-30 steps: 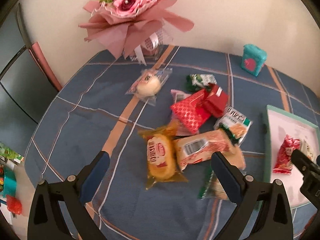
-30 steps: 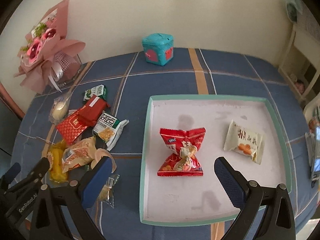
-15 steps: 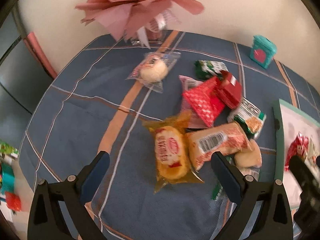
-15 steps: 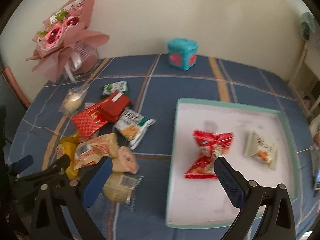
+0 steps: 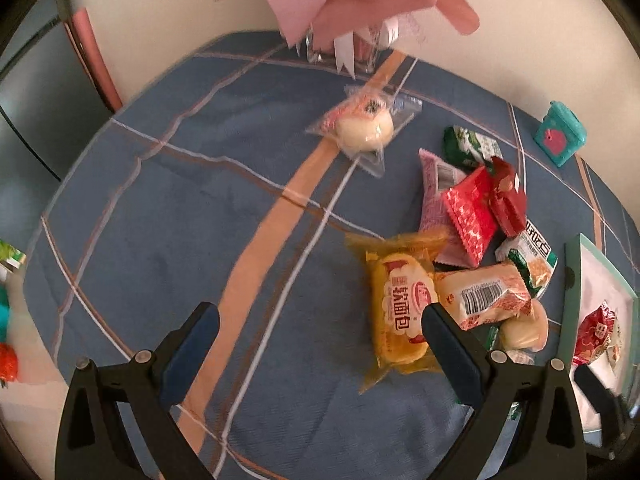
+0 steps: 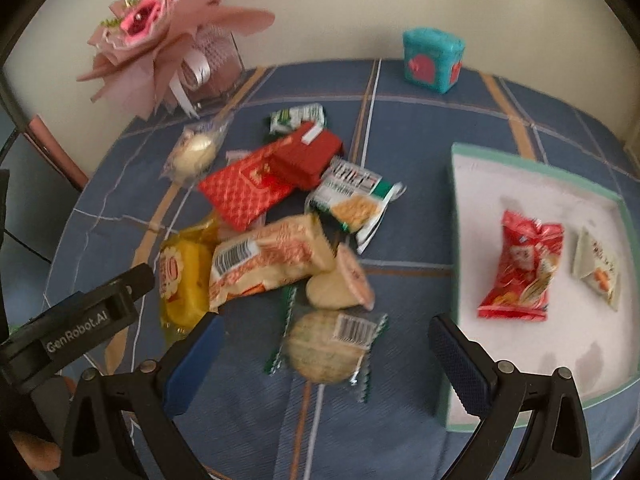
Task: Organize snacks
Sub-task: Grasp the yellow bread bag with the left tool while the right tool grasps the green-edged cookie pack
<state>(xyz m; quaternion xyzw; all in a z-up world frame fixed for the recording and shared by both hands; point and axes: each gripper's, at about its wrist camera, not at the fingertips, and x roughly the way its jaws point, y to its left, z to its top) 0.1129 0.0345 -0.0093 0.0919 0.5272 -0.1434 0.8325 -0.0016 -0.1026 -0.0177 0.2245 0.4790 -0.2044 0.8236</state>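
Note:
A pile of wrapped snacks lies on the blue plaid table. It holds a yellow bread pack (image 5: pixel 400 308) (image 6: pixel 184 280), a barcoded bread pack (image 5: pixel 484 296) (image 6: pixel 268 264), a red pack (image 6: pixel 248 184) and a round cookie pack (image 6: pixel 324 348). A lone bun pack (image 5: pixel 360 128) lies farther back. A teal-rimmed tray (image 6: pixel 456 272) on the right holds a red snack bag (image 6: pixel 520 268) and a pale packet (image 6: pixel 596 268). My left gripper (image 5: pixel 320 340) is open and empty, left of the yellow pack. My right gripper (image 6: pixel 328 356) is open, just before the cookie pack.
A pink flower bouquet in a glass vase (image 6: pixel 168 36) (image 5: pixel 344 0) stands at the back left. A teal box (image 6: pixel 432 60) (image 5: pixel 560 140) stands at the back by the wall. The table's left edge drops off near a chair (image 5: pixel 96 64).
Both grippers have moved left. The right view swung from the tray to the snack pile. The left gripper moved nearer the table. Both stayed open.

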